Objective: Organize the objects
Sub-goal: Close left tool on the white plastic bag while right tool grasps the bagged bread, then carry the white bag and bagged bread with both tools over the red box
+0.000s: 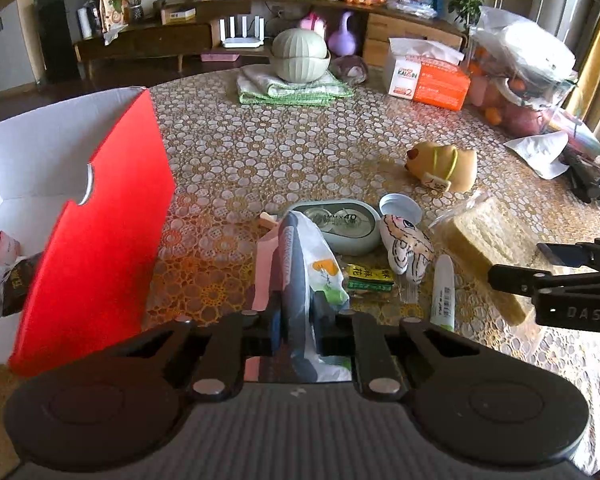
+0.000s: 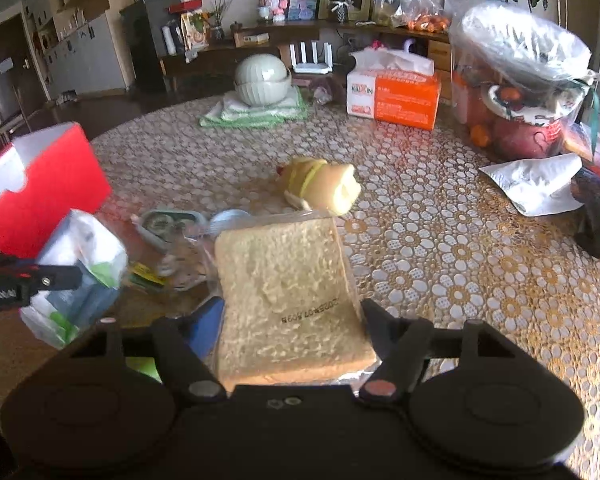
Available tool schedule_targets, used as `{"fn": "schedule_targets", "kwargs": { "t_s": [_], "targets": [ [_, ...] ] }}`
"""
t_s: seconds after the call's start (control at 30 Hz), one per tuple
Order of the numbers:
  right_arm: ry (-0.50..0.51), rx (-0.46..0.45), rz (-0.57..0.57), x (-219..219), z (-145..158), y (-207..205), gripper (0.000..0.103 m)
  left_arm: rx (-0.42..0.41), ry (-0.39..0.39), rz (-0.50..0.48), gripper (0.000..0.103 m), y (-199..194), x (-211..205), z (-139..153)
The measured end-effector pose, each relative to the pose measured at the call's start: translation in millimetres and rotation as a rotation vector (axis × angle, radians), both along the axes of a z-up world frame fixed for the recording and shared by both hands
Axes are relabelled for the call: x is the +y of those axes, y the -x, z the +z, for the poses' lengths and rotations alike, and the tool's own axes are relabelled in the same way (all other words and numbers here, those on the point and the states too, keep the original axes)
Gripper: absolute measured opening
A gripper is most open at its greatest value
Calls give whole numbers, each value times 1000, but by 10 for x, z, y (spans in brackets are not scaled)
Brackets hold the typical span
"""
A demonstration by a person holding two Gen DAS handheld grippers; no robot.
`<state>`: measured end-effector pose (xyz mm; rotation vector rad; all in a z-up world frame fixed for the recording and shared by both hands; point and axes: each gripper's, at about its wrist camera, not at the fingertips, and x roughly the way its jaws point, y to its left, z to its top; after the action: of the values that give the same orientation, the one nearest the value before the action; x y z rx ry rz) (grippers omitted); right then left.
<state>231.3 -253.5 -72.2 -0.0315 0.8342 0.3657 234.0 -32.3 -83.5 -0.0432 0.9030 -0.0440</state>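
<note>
Collection stage of the sorting task, seen from both wrist cameras. Your left tool [image 1: 296, 316] is closed tight on a soft white-and-grey packet [image 1: 306, 264], which stands on edge between the fingers above the tabletop [image 1: 300, 152], just right of the red box [image 1: 100, 240]. The box stands open at the tabletop's left edge, its white interior already holding a few wrapped items [image 1: 8, 272] (too small to identify).

Your right tool [image 2: 292, 320] has its fingers set on either side of the bagged bread slice [image 2: 288, 292]; the slice fills the gap, but whether the fingers press on it or merely flank it cannot be told, since the tips are hidden behind the bread.

Awaiting collection in a cluster near the bread: a pale green tape dispenser [image 1: 338, 226], a round lid [image 1: 400, 206], a printed cloth pouch [image 1: 406, 246], a small yellow-and-green packet [image 1: 370, 278] and a white tube [image 1: 444, 292]. A tan plush toy [image 1: 444, 164] lies apart, farther back.

Judged next move: carry the packet leftward, clearing the red wall with height to spare, then lower it inside before you release. The bread will likely deform, so grip it lightly.
</note>
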Motion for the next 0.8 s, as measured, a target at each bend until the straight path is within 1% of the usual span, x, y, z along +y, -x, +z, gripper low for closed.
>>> {"fn": "schedule_targets", "kwargs": {
  "t_s": [0.2,0.4,0.7,0.8],
  "targets": [
    [-11,-32,-2,99,256,346,73,-40,42,-33,12,255,108,133],
    [-41,-45,-16,201,490,650,73,-83,91,-62,12,541,234,294],
    [-50,-73,-6,562,817,988,73,-121,188,-76,12,896,512,599],
    [-55,-86,8,708,915,1036,73,-138,193,-77,12,999,613,697]
  ]
}}
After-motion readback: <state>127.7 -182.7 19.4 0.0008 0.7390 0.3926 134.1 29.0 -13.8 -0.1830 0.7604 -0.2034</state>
